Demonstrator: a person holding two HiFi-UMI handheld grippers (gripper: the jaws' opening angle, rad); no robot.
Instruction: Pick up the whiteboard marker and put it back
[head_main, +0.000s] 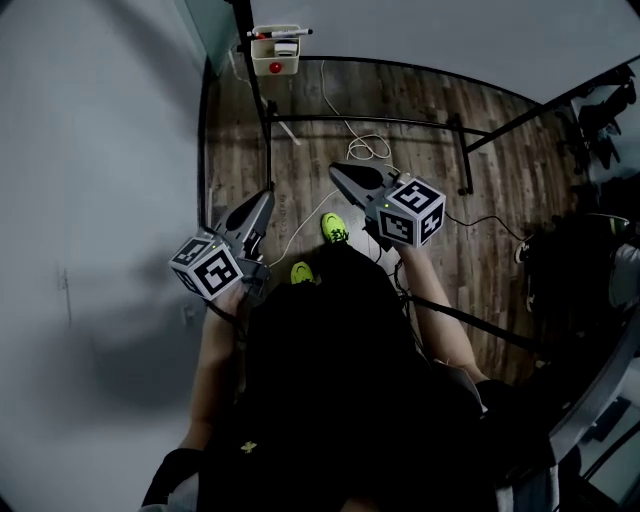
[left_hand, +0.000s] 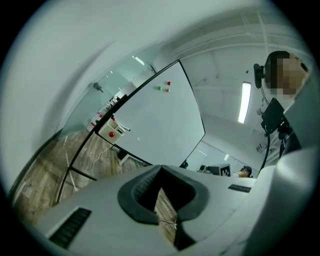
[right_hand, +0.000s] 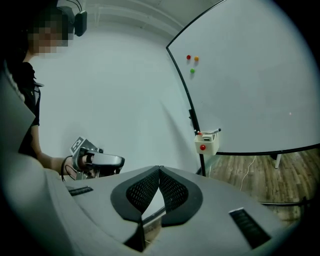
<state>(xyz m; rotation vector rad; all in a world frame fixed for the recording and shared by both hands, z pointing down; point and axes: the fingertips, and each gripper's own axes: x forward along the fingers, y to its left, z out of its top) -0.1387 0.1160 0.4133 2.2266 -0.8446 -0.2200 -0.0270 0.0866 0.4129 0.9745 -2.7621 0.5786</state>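
The whiteboard marker (head_main: 280, 33) lies flat across the top of a small white holder box (head_main: 275, 60) with a round red spot on its front. It is well apart from both grippers. The box hangs on the black upright at the lower corner of the whiteboard (right_hand: 250, 80). In the right gripper view the marker's (right_hand: 213, 131) end sticks out past the box (right_hand: 206, 144) towards the board. Three small magnets (right_hand: 192, 71), red, orange and green, sit high on the board's face.

On the wooden floor (head_main: 500, 180) between the box and the grippers lie the black frame (head_main: 370, 120) of the board's stand and a loosely coiled white cable (head_main: 365, 148). The cable trails back towards the person's bright yellow-green shoes (head_main: 334, 228). A plain grey wall (head_main: 100, 150) runs along the left side. The dark gear at the far right of the head view is too dim to make out.

The left gripper (left_hand: 160, 167) is held out roughly level, with its tips touching and nothing between them. Only floor shows through the slit below the tips. The right gripper (right_hand: 160, 169) tilts slightly downward towards the board. Its jaws are pressed together at the tips and it is empty. In the head view the right gripper (head_main: 338, 172) is further forward than the left gripper (head_main: 265, 197), and both point up the floor towards the stand
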